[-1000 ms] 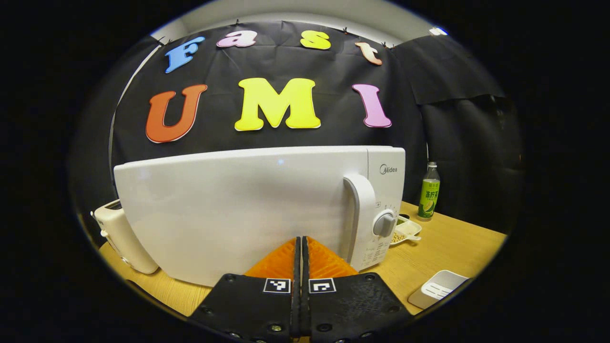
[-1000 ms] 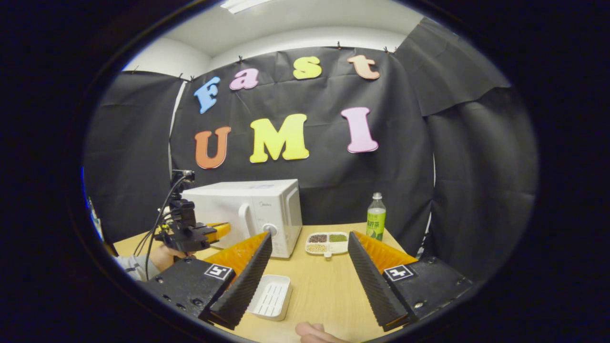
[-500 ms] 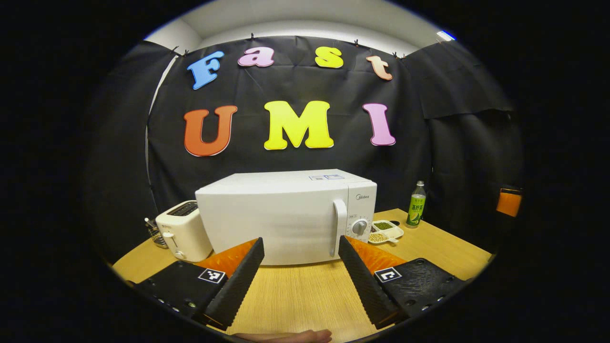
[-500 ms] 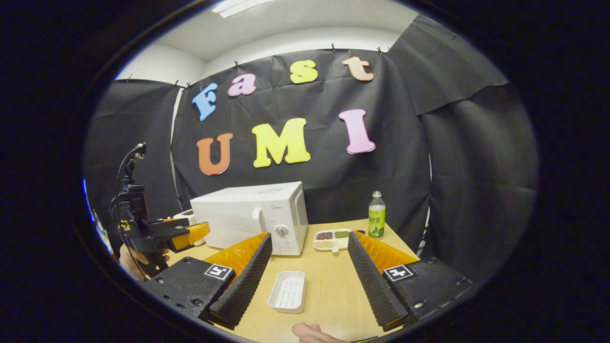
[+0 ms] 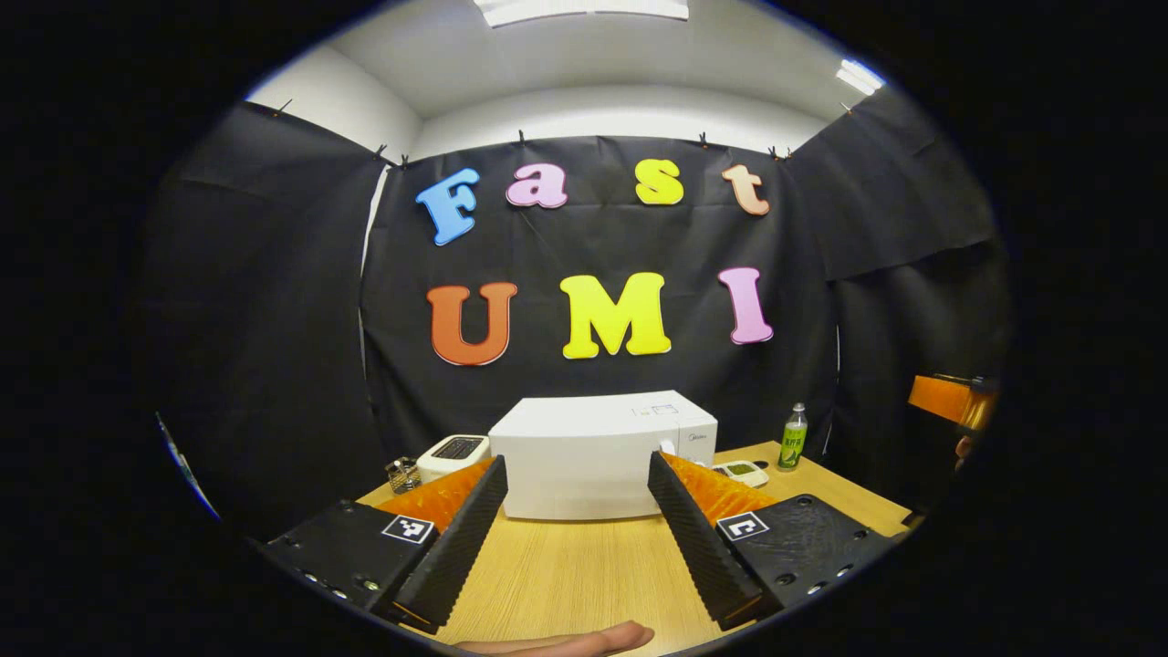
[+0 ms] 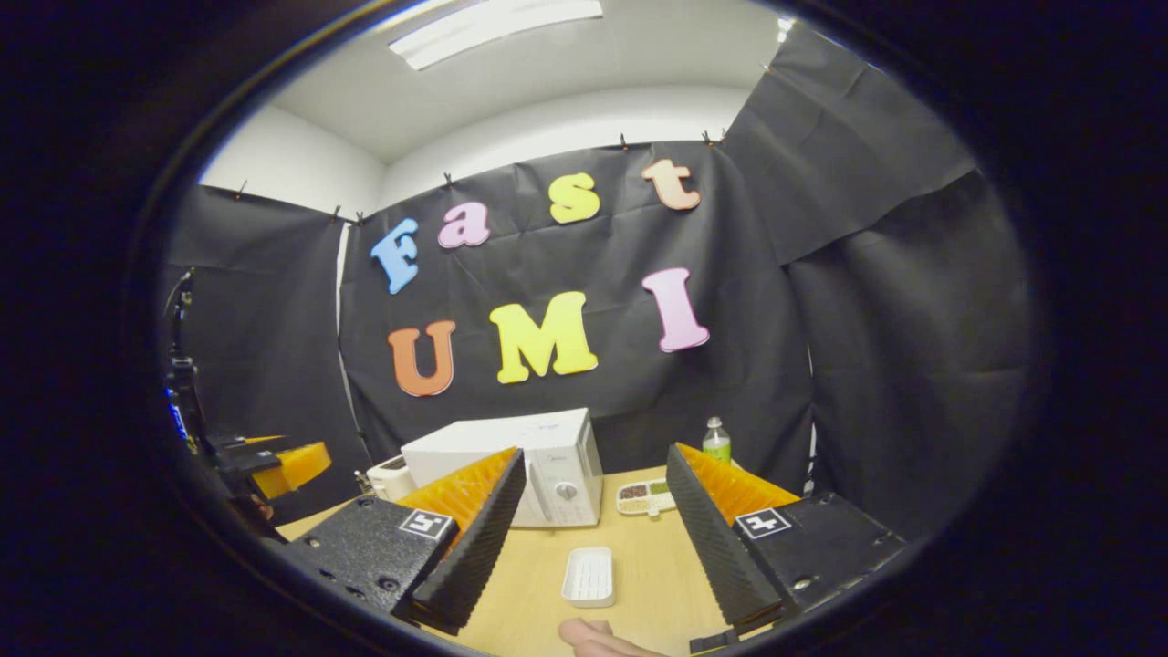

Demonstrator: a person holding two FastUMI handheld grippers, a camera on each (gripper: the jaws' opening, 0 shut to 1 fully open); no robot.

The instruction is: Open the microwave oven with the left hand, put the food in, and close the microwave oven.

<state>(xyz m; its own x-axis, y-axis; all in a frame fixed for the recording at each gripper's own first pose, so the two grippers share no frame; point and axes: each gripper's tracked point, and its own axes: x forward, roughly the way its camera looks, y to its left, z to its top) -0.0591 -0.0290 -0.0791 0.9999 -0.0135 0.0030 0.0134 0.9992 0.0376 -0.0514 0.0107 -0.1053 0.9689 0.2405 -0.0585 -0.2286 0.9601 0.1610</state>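
Your 2 grippers, left gripper and right gripper, gape wide, empty, well back; the boxy white microwave oven looks shut, so nudging it risks sliding it.

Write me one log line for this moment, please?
microwave: door closed | left gripper: open, empty, off the microwave | right gripper: open, empty | white tray: on table

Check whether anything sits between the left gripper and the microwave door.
Nothing visible does. Bare table runs from the open left gripper to the shut microwave; the toaster stands off to its side.
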